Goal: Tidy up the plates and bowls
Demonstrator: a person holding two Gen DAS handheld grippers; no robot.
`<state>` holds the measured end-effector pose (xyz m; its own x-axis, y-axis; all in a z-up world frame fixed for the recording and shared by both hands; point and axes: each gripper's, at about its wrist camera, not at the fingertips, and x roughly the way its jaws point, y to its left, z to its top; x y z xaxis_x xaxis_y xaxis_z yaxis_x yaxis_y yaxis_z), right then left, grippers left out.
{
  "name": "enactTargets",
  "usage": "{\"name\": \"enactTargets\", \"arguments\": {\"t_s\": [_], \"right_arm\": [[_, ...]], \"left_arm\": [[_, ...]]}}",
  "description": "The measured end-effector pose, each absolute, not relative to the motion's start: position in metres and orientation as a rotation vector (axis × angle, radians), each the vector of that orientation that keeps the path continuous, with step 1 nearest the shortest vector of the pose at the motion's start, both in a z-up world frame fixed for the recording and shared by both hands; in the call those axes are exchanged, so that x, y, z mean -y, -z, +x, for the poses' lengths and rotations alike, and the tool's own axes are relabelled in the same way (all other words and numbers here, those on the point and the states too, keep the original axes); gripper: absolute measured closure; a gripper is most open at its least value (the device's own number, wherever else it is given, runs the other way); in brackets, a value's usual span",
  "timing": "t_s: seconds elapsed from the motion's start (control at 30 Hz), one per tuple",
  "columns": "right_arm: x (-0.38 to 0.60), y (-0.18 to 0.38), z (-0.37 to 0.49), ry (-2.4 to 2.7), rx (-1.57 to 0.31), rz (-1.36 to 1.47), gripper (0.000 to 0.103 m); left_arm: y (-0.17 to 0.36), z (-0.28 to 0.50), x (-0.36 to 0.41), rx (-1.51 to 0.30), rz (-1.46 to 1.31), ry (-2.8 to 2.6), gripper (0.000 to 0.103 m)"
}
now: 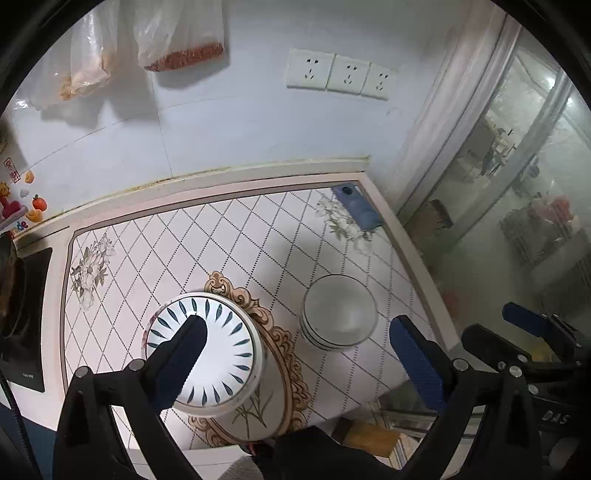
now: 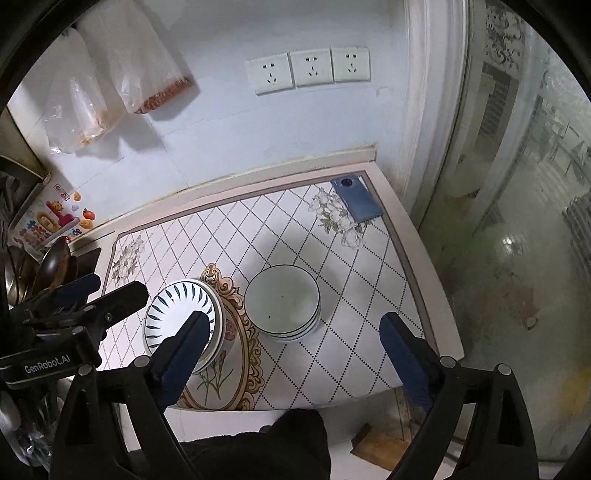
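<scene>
A stack of white plates with dark leaf marks [image 1: 218, 354] [image 2: 184, 314] sits on the patterned counter mat, left of centre. A stack of plain white bowls with dark rim lines [image 1: 338, 314] [image 2: 282, 304] sits to its right. My left gripper [image 1: 299, 349] is open and empty above the plates and bowls, its left finger over the plate stack. My right gripper [image 2: 291, 343] is open and empty, hovering in front of the bowls. The right gripper also shows at the right edge of the left wrist view [image 1: 532, 325], the left gripper at the left of the right wrist view [image 2: 88, 295].
A blue phone [image 1: 356, 210] [image 2: 356, 201] lies at the mat's far right corner. A dark cooktop [image 1: 26, 317] with a pan is at the left. Bags [image 1: 177, 33] hang on the wall above. The counter's edge [image 2: 436, 314] drops to the floor at right.
</scene>
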<state>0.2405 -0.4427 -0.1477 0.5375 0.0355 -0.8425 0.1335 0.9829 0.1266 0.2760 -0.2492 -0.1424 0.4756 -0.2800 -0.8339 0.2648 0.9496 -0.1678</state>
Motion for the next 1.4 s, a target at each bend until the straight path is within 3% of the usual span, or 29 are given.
{"name": "enactTargets", "arguments": {"t_s": [0.33, 0.7, 0.9, 0.93, 1.0, 1.03, 1.4], "right_arm": [[0.471, 0.239, 0.292, -0.039, -1.124, 0.336, 0.008], [0.511, 0.387, 0.343, -0.088, -1.305, 0.636, 0.012], [0.511, 0.437, 0.360, -0.152, -1.377, 0.722, 0.033], [0.509, 0.443, 0.362, -0.162, -1.383, 0.725, 0.035], [0.507, 0.452, 0.367, -0.184, -1.395, 0.726, 0.044], [0.506, 0.457, 0.369, -0.199, -1.396, 0.748, 0.048], [0.500, 0.461, 0.383, -0.219, -1.391, 0.755, 0.048]], "left_arm": [[0.237, 0.349, 0.265, -1.264, -0.066, 0.338, 0.002], [0.344, 0.400, 0.311, -1.560, -0.145, 0.497, 0.014], [0.366, 0.403, 0.321, -1.600, -0.161, 0.530, 0.015], [0.368, 0.405, 0.322, -1.603, -0.163, 0.534, 0.018], [0.373, 0.404, 0.325, -1.617, -0.170, 0.554, 0.041], [0.376, 0.404, 0.326, -1.626, -0.161, 0.557, 0.040], [0.371, 0.400, 0.325, -1.579, -0.169, 0.520, 0.043]]}}
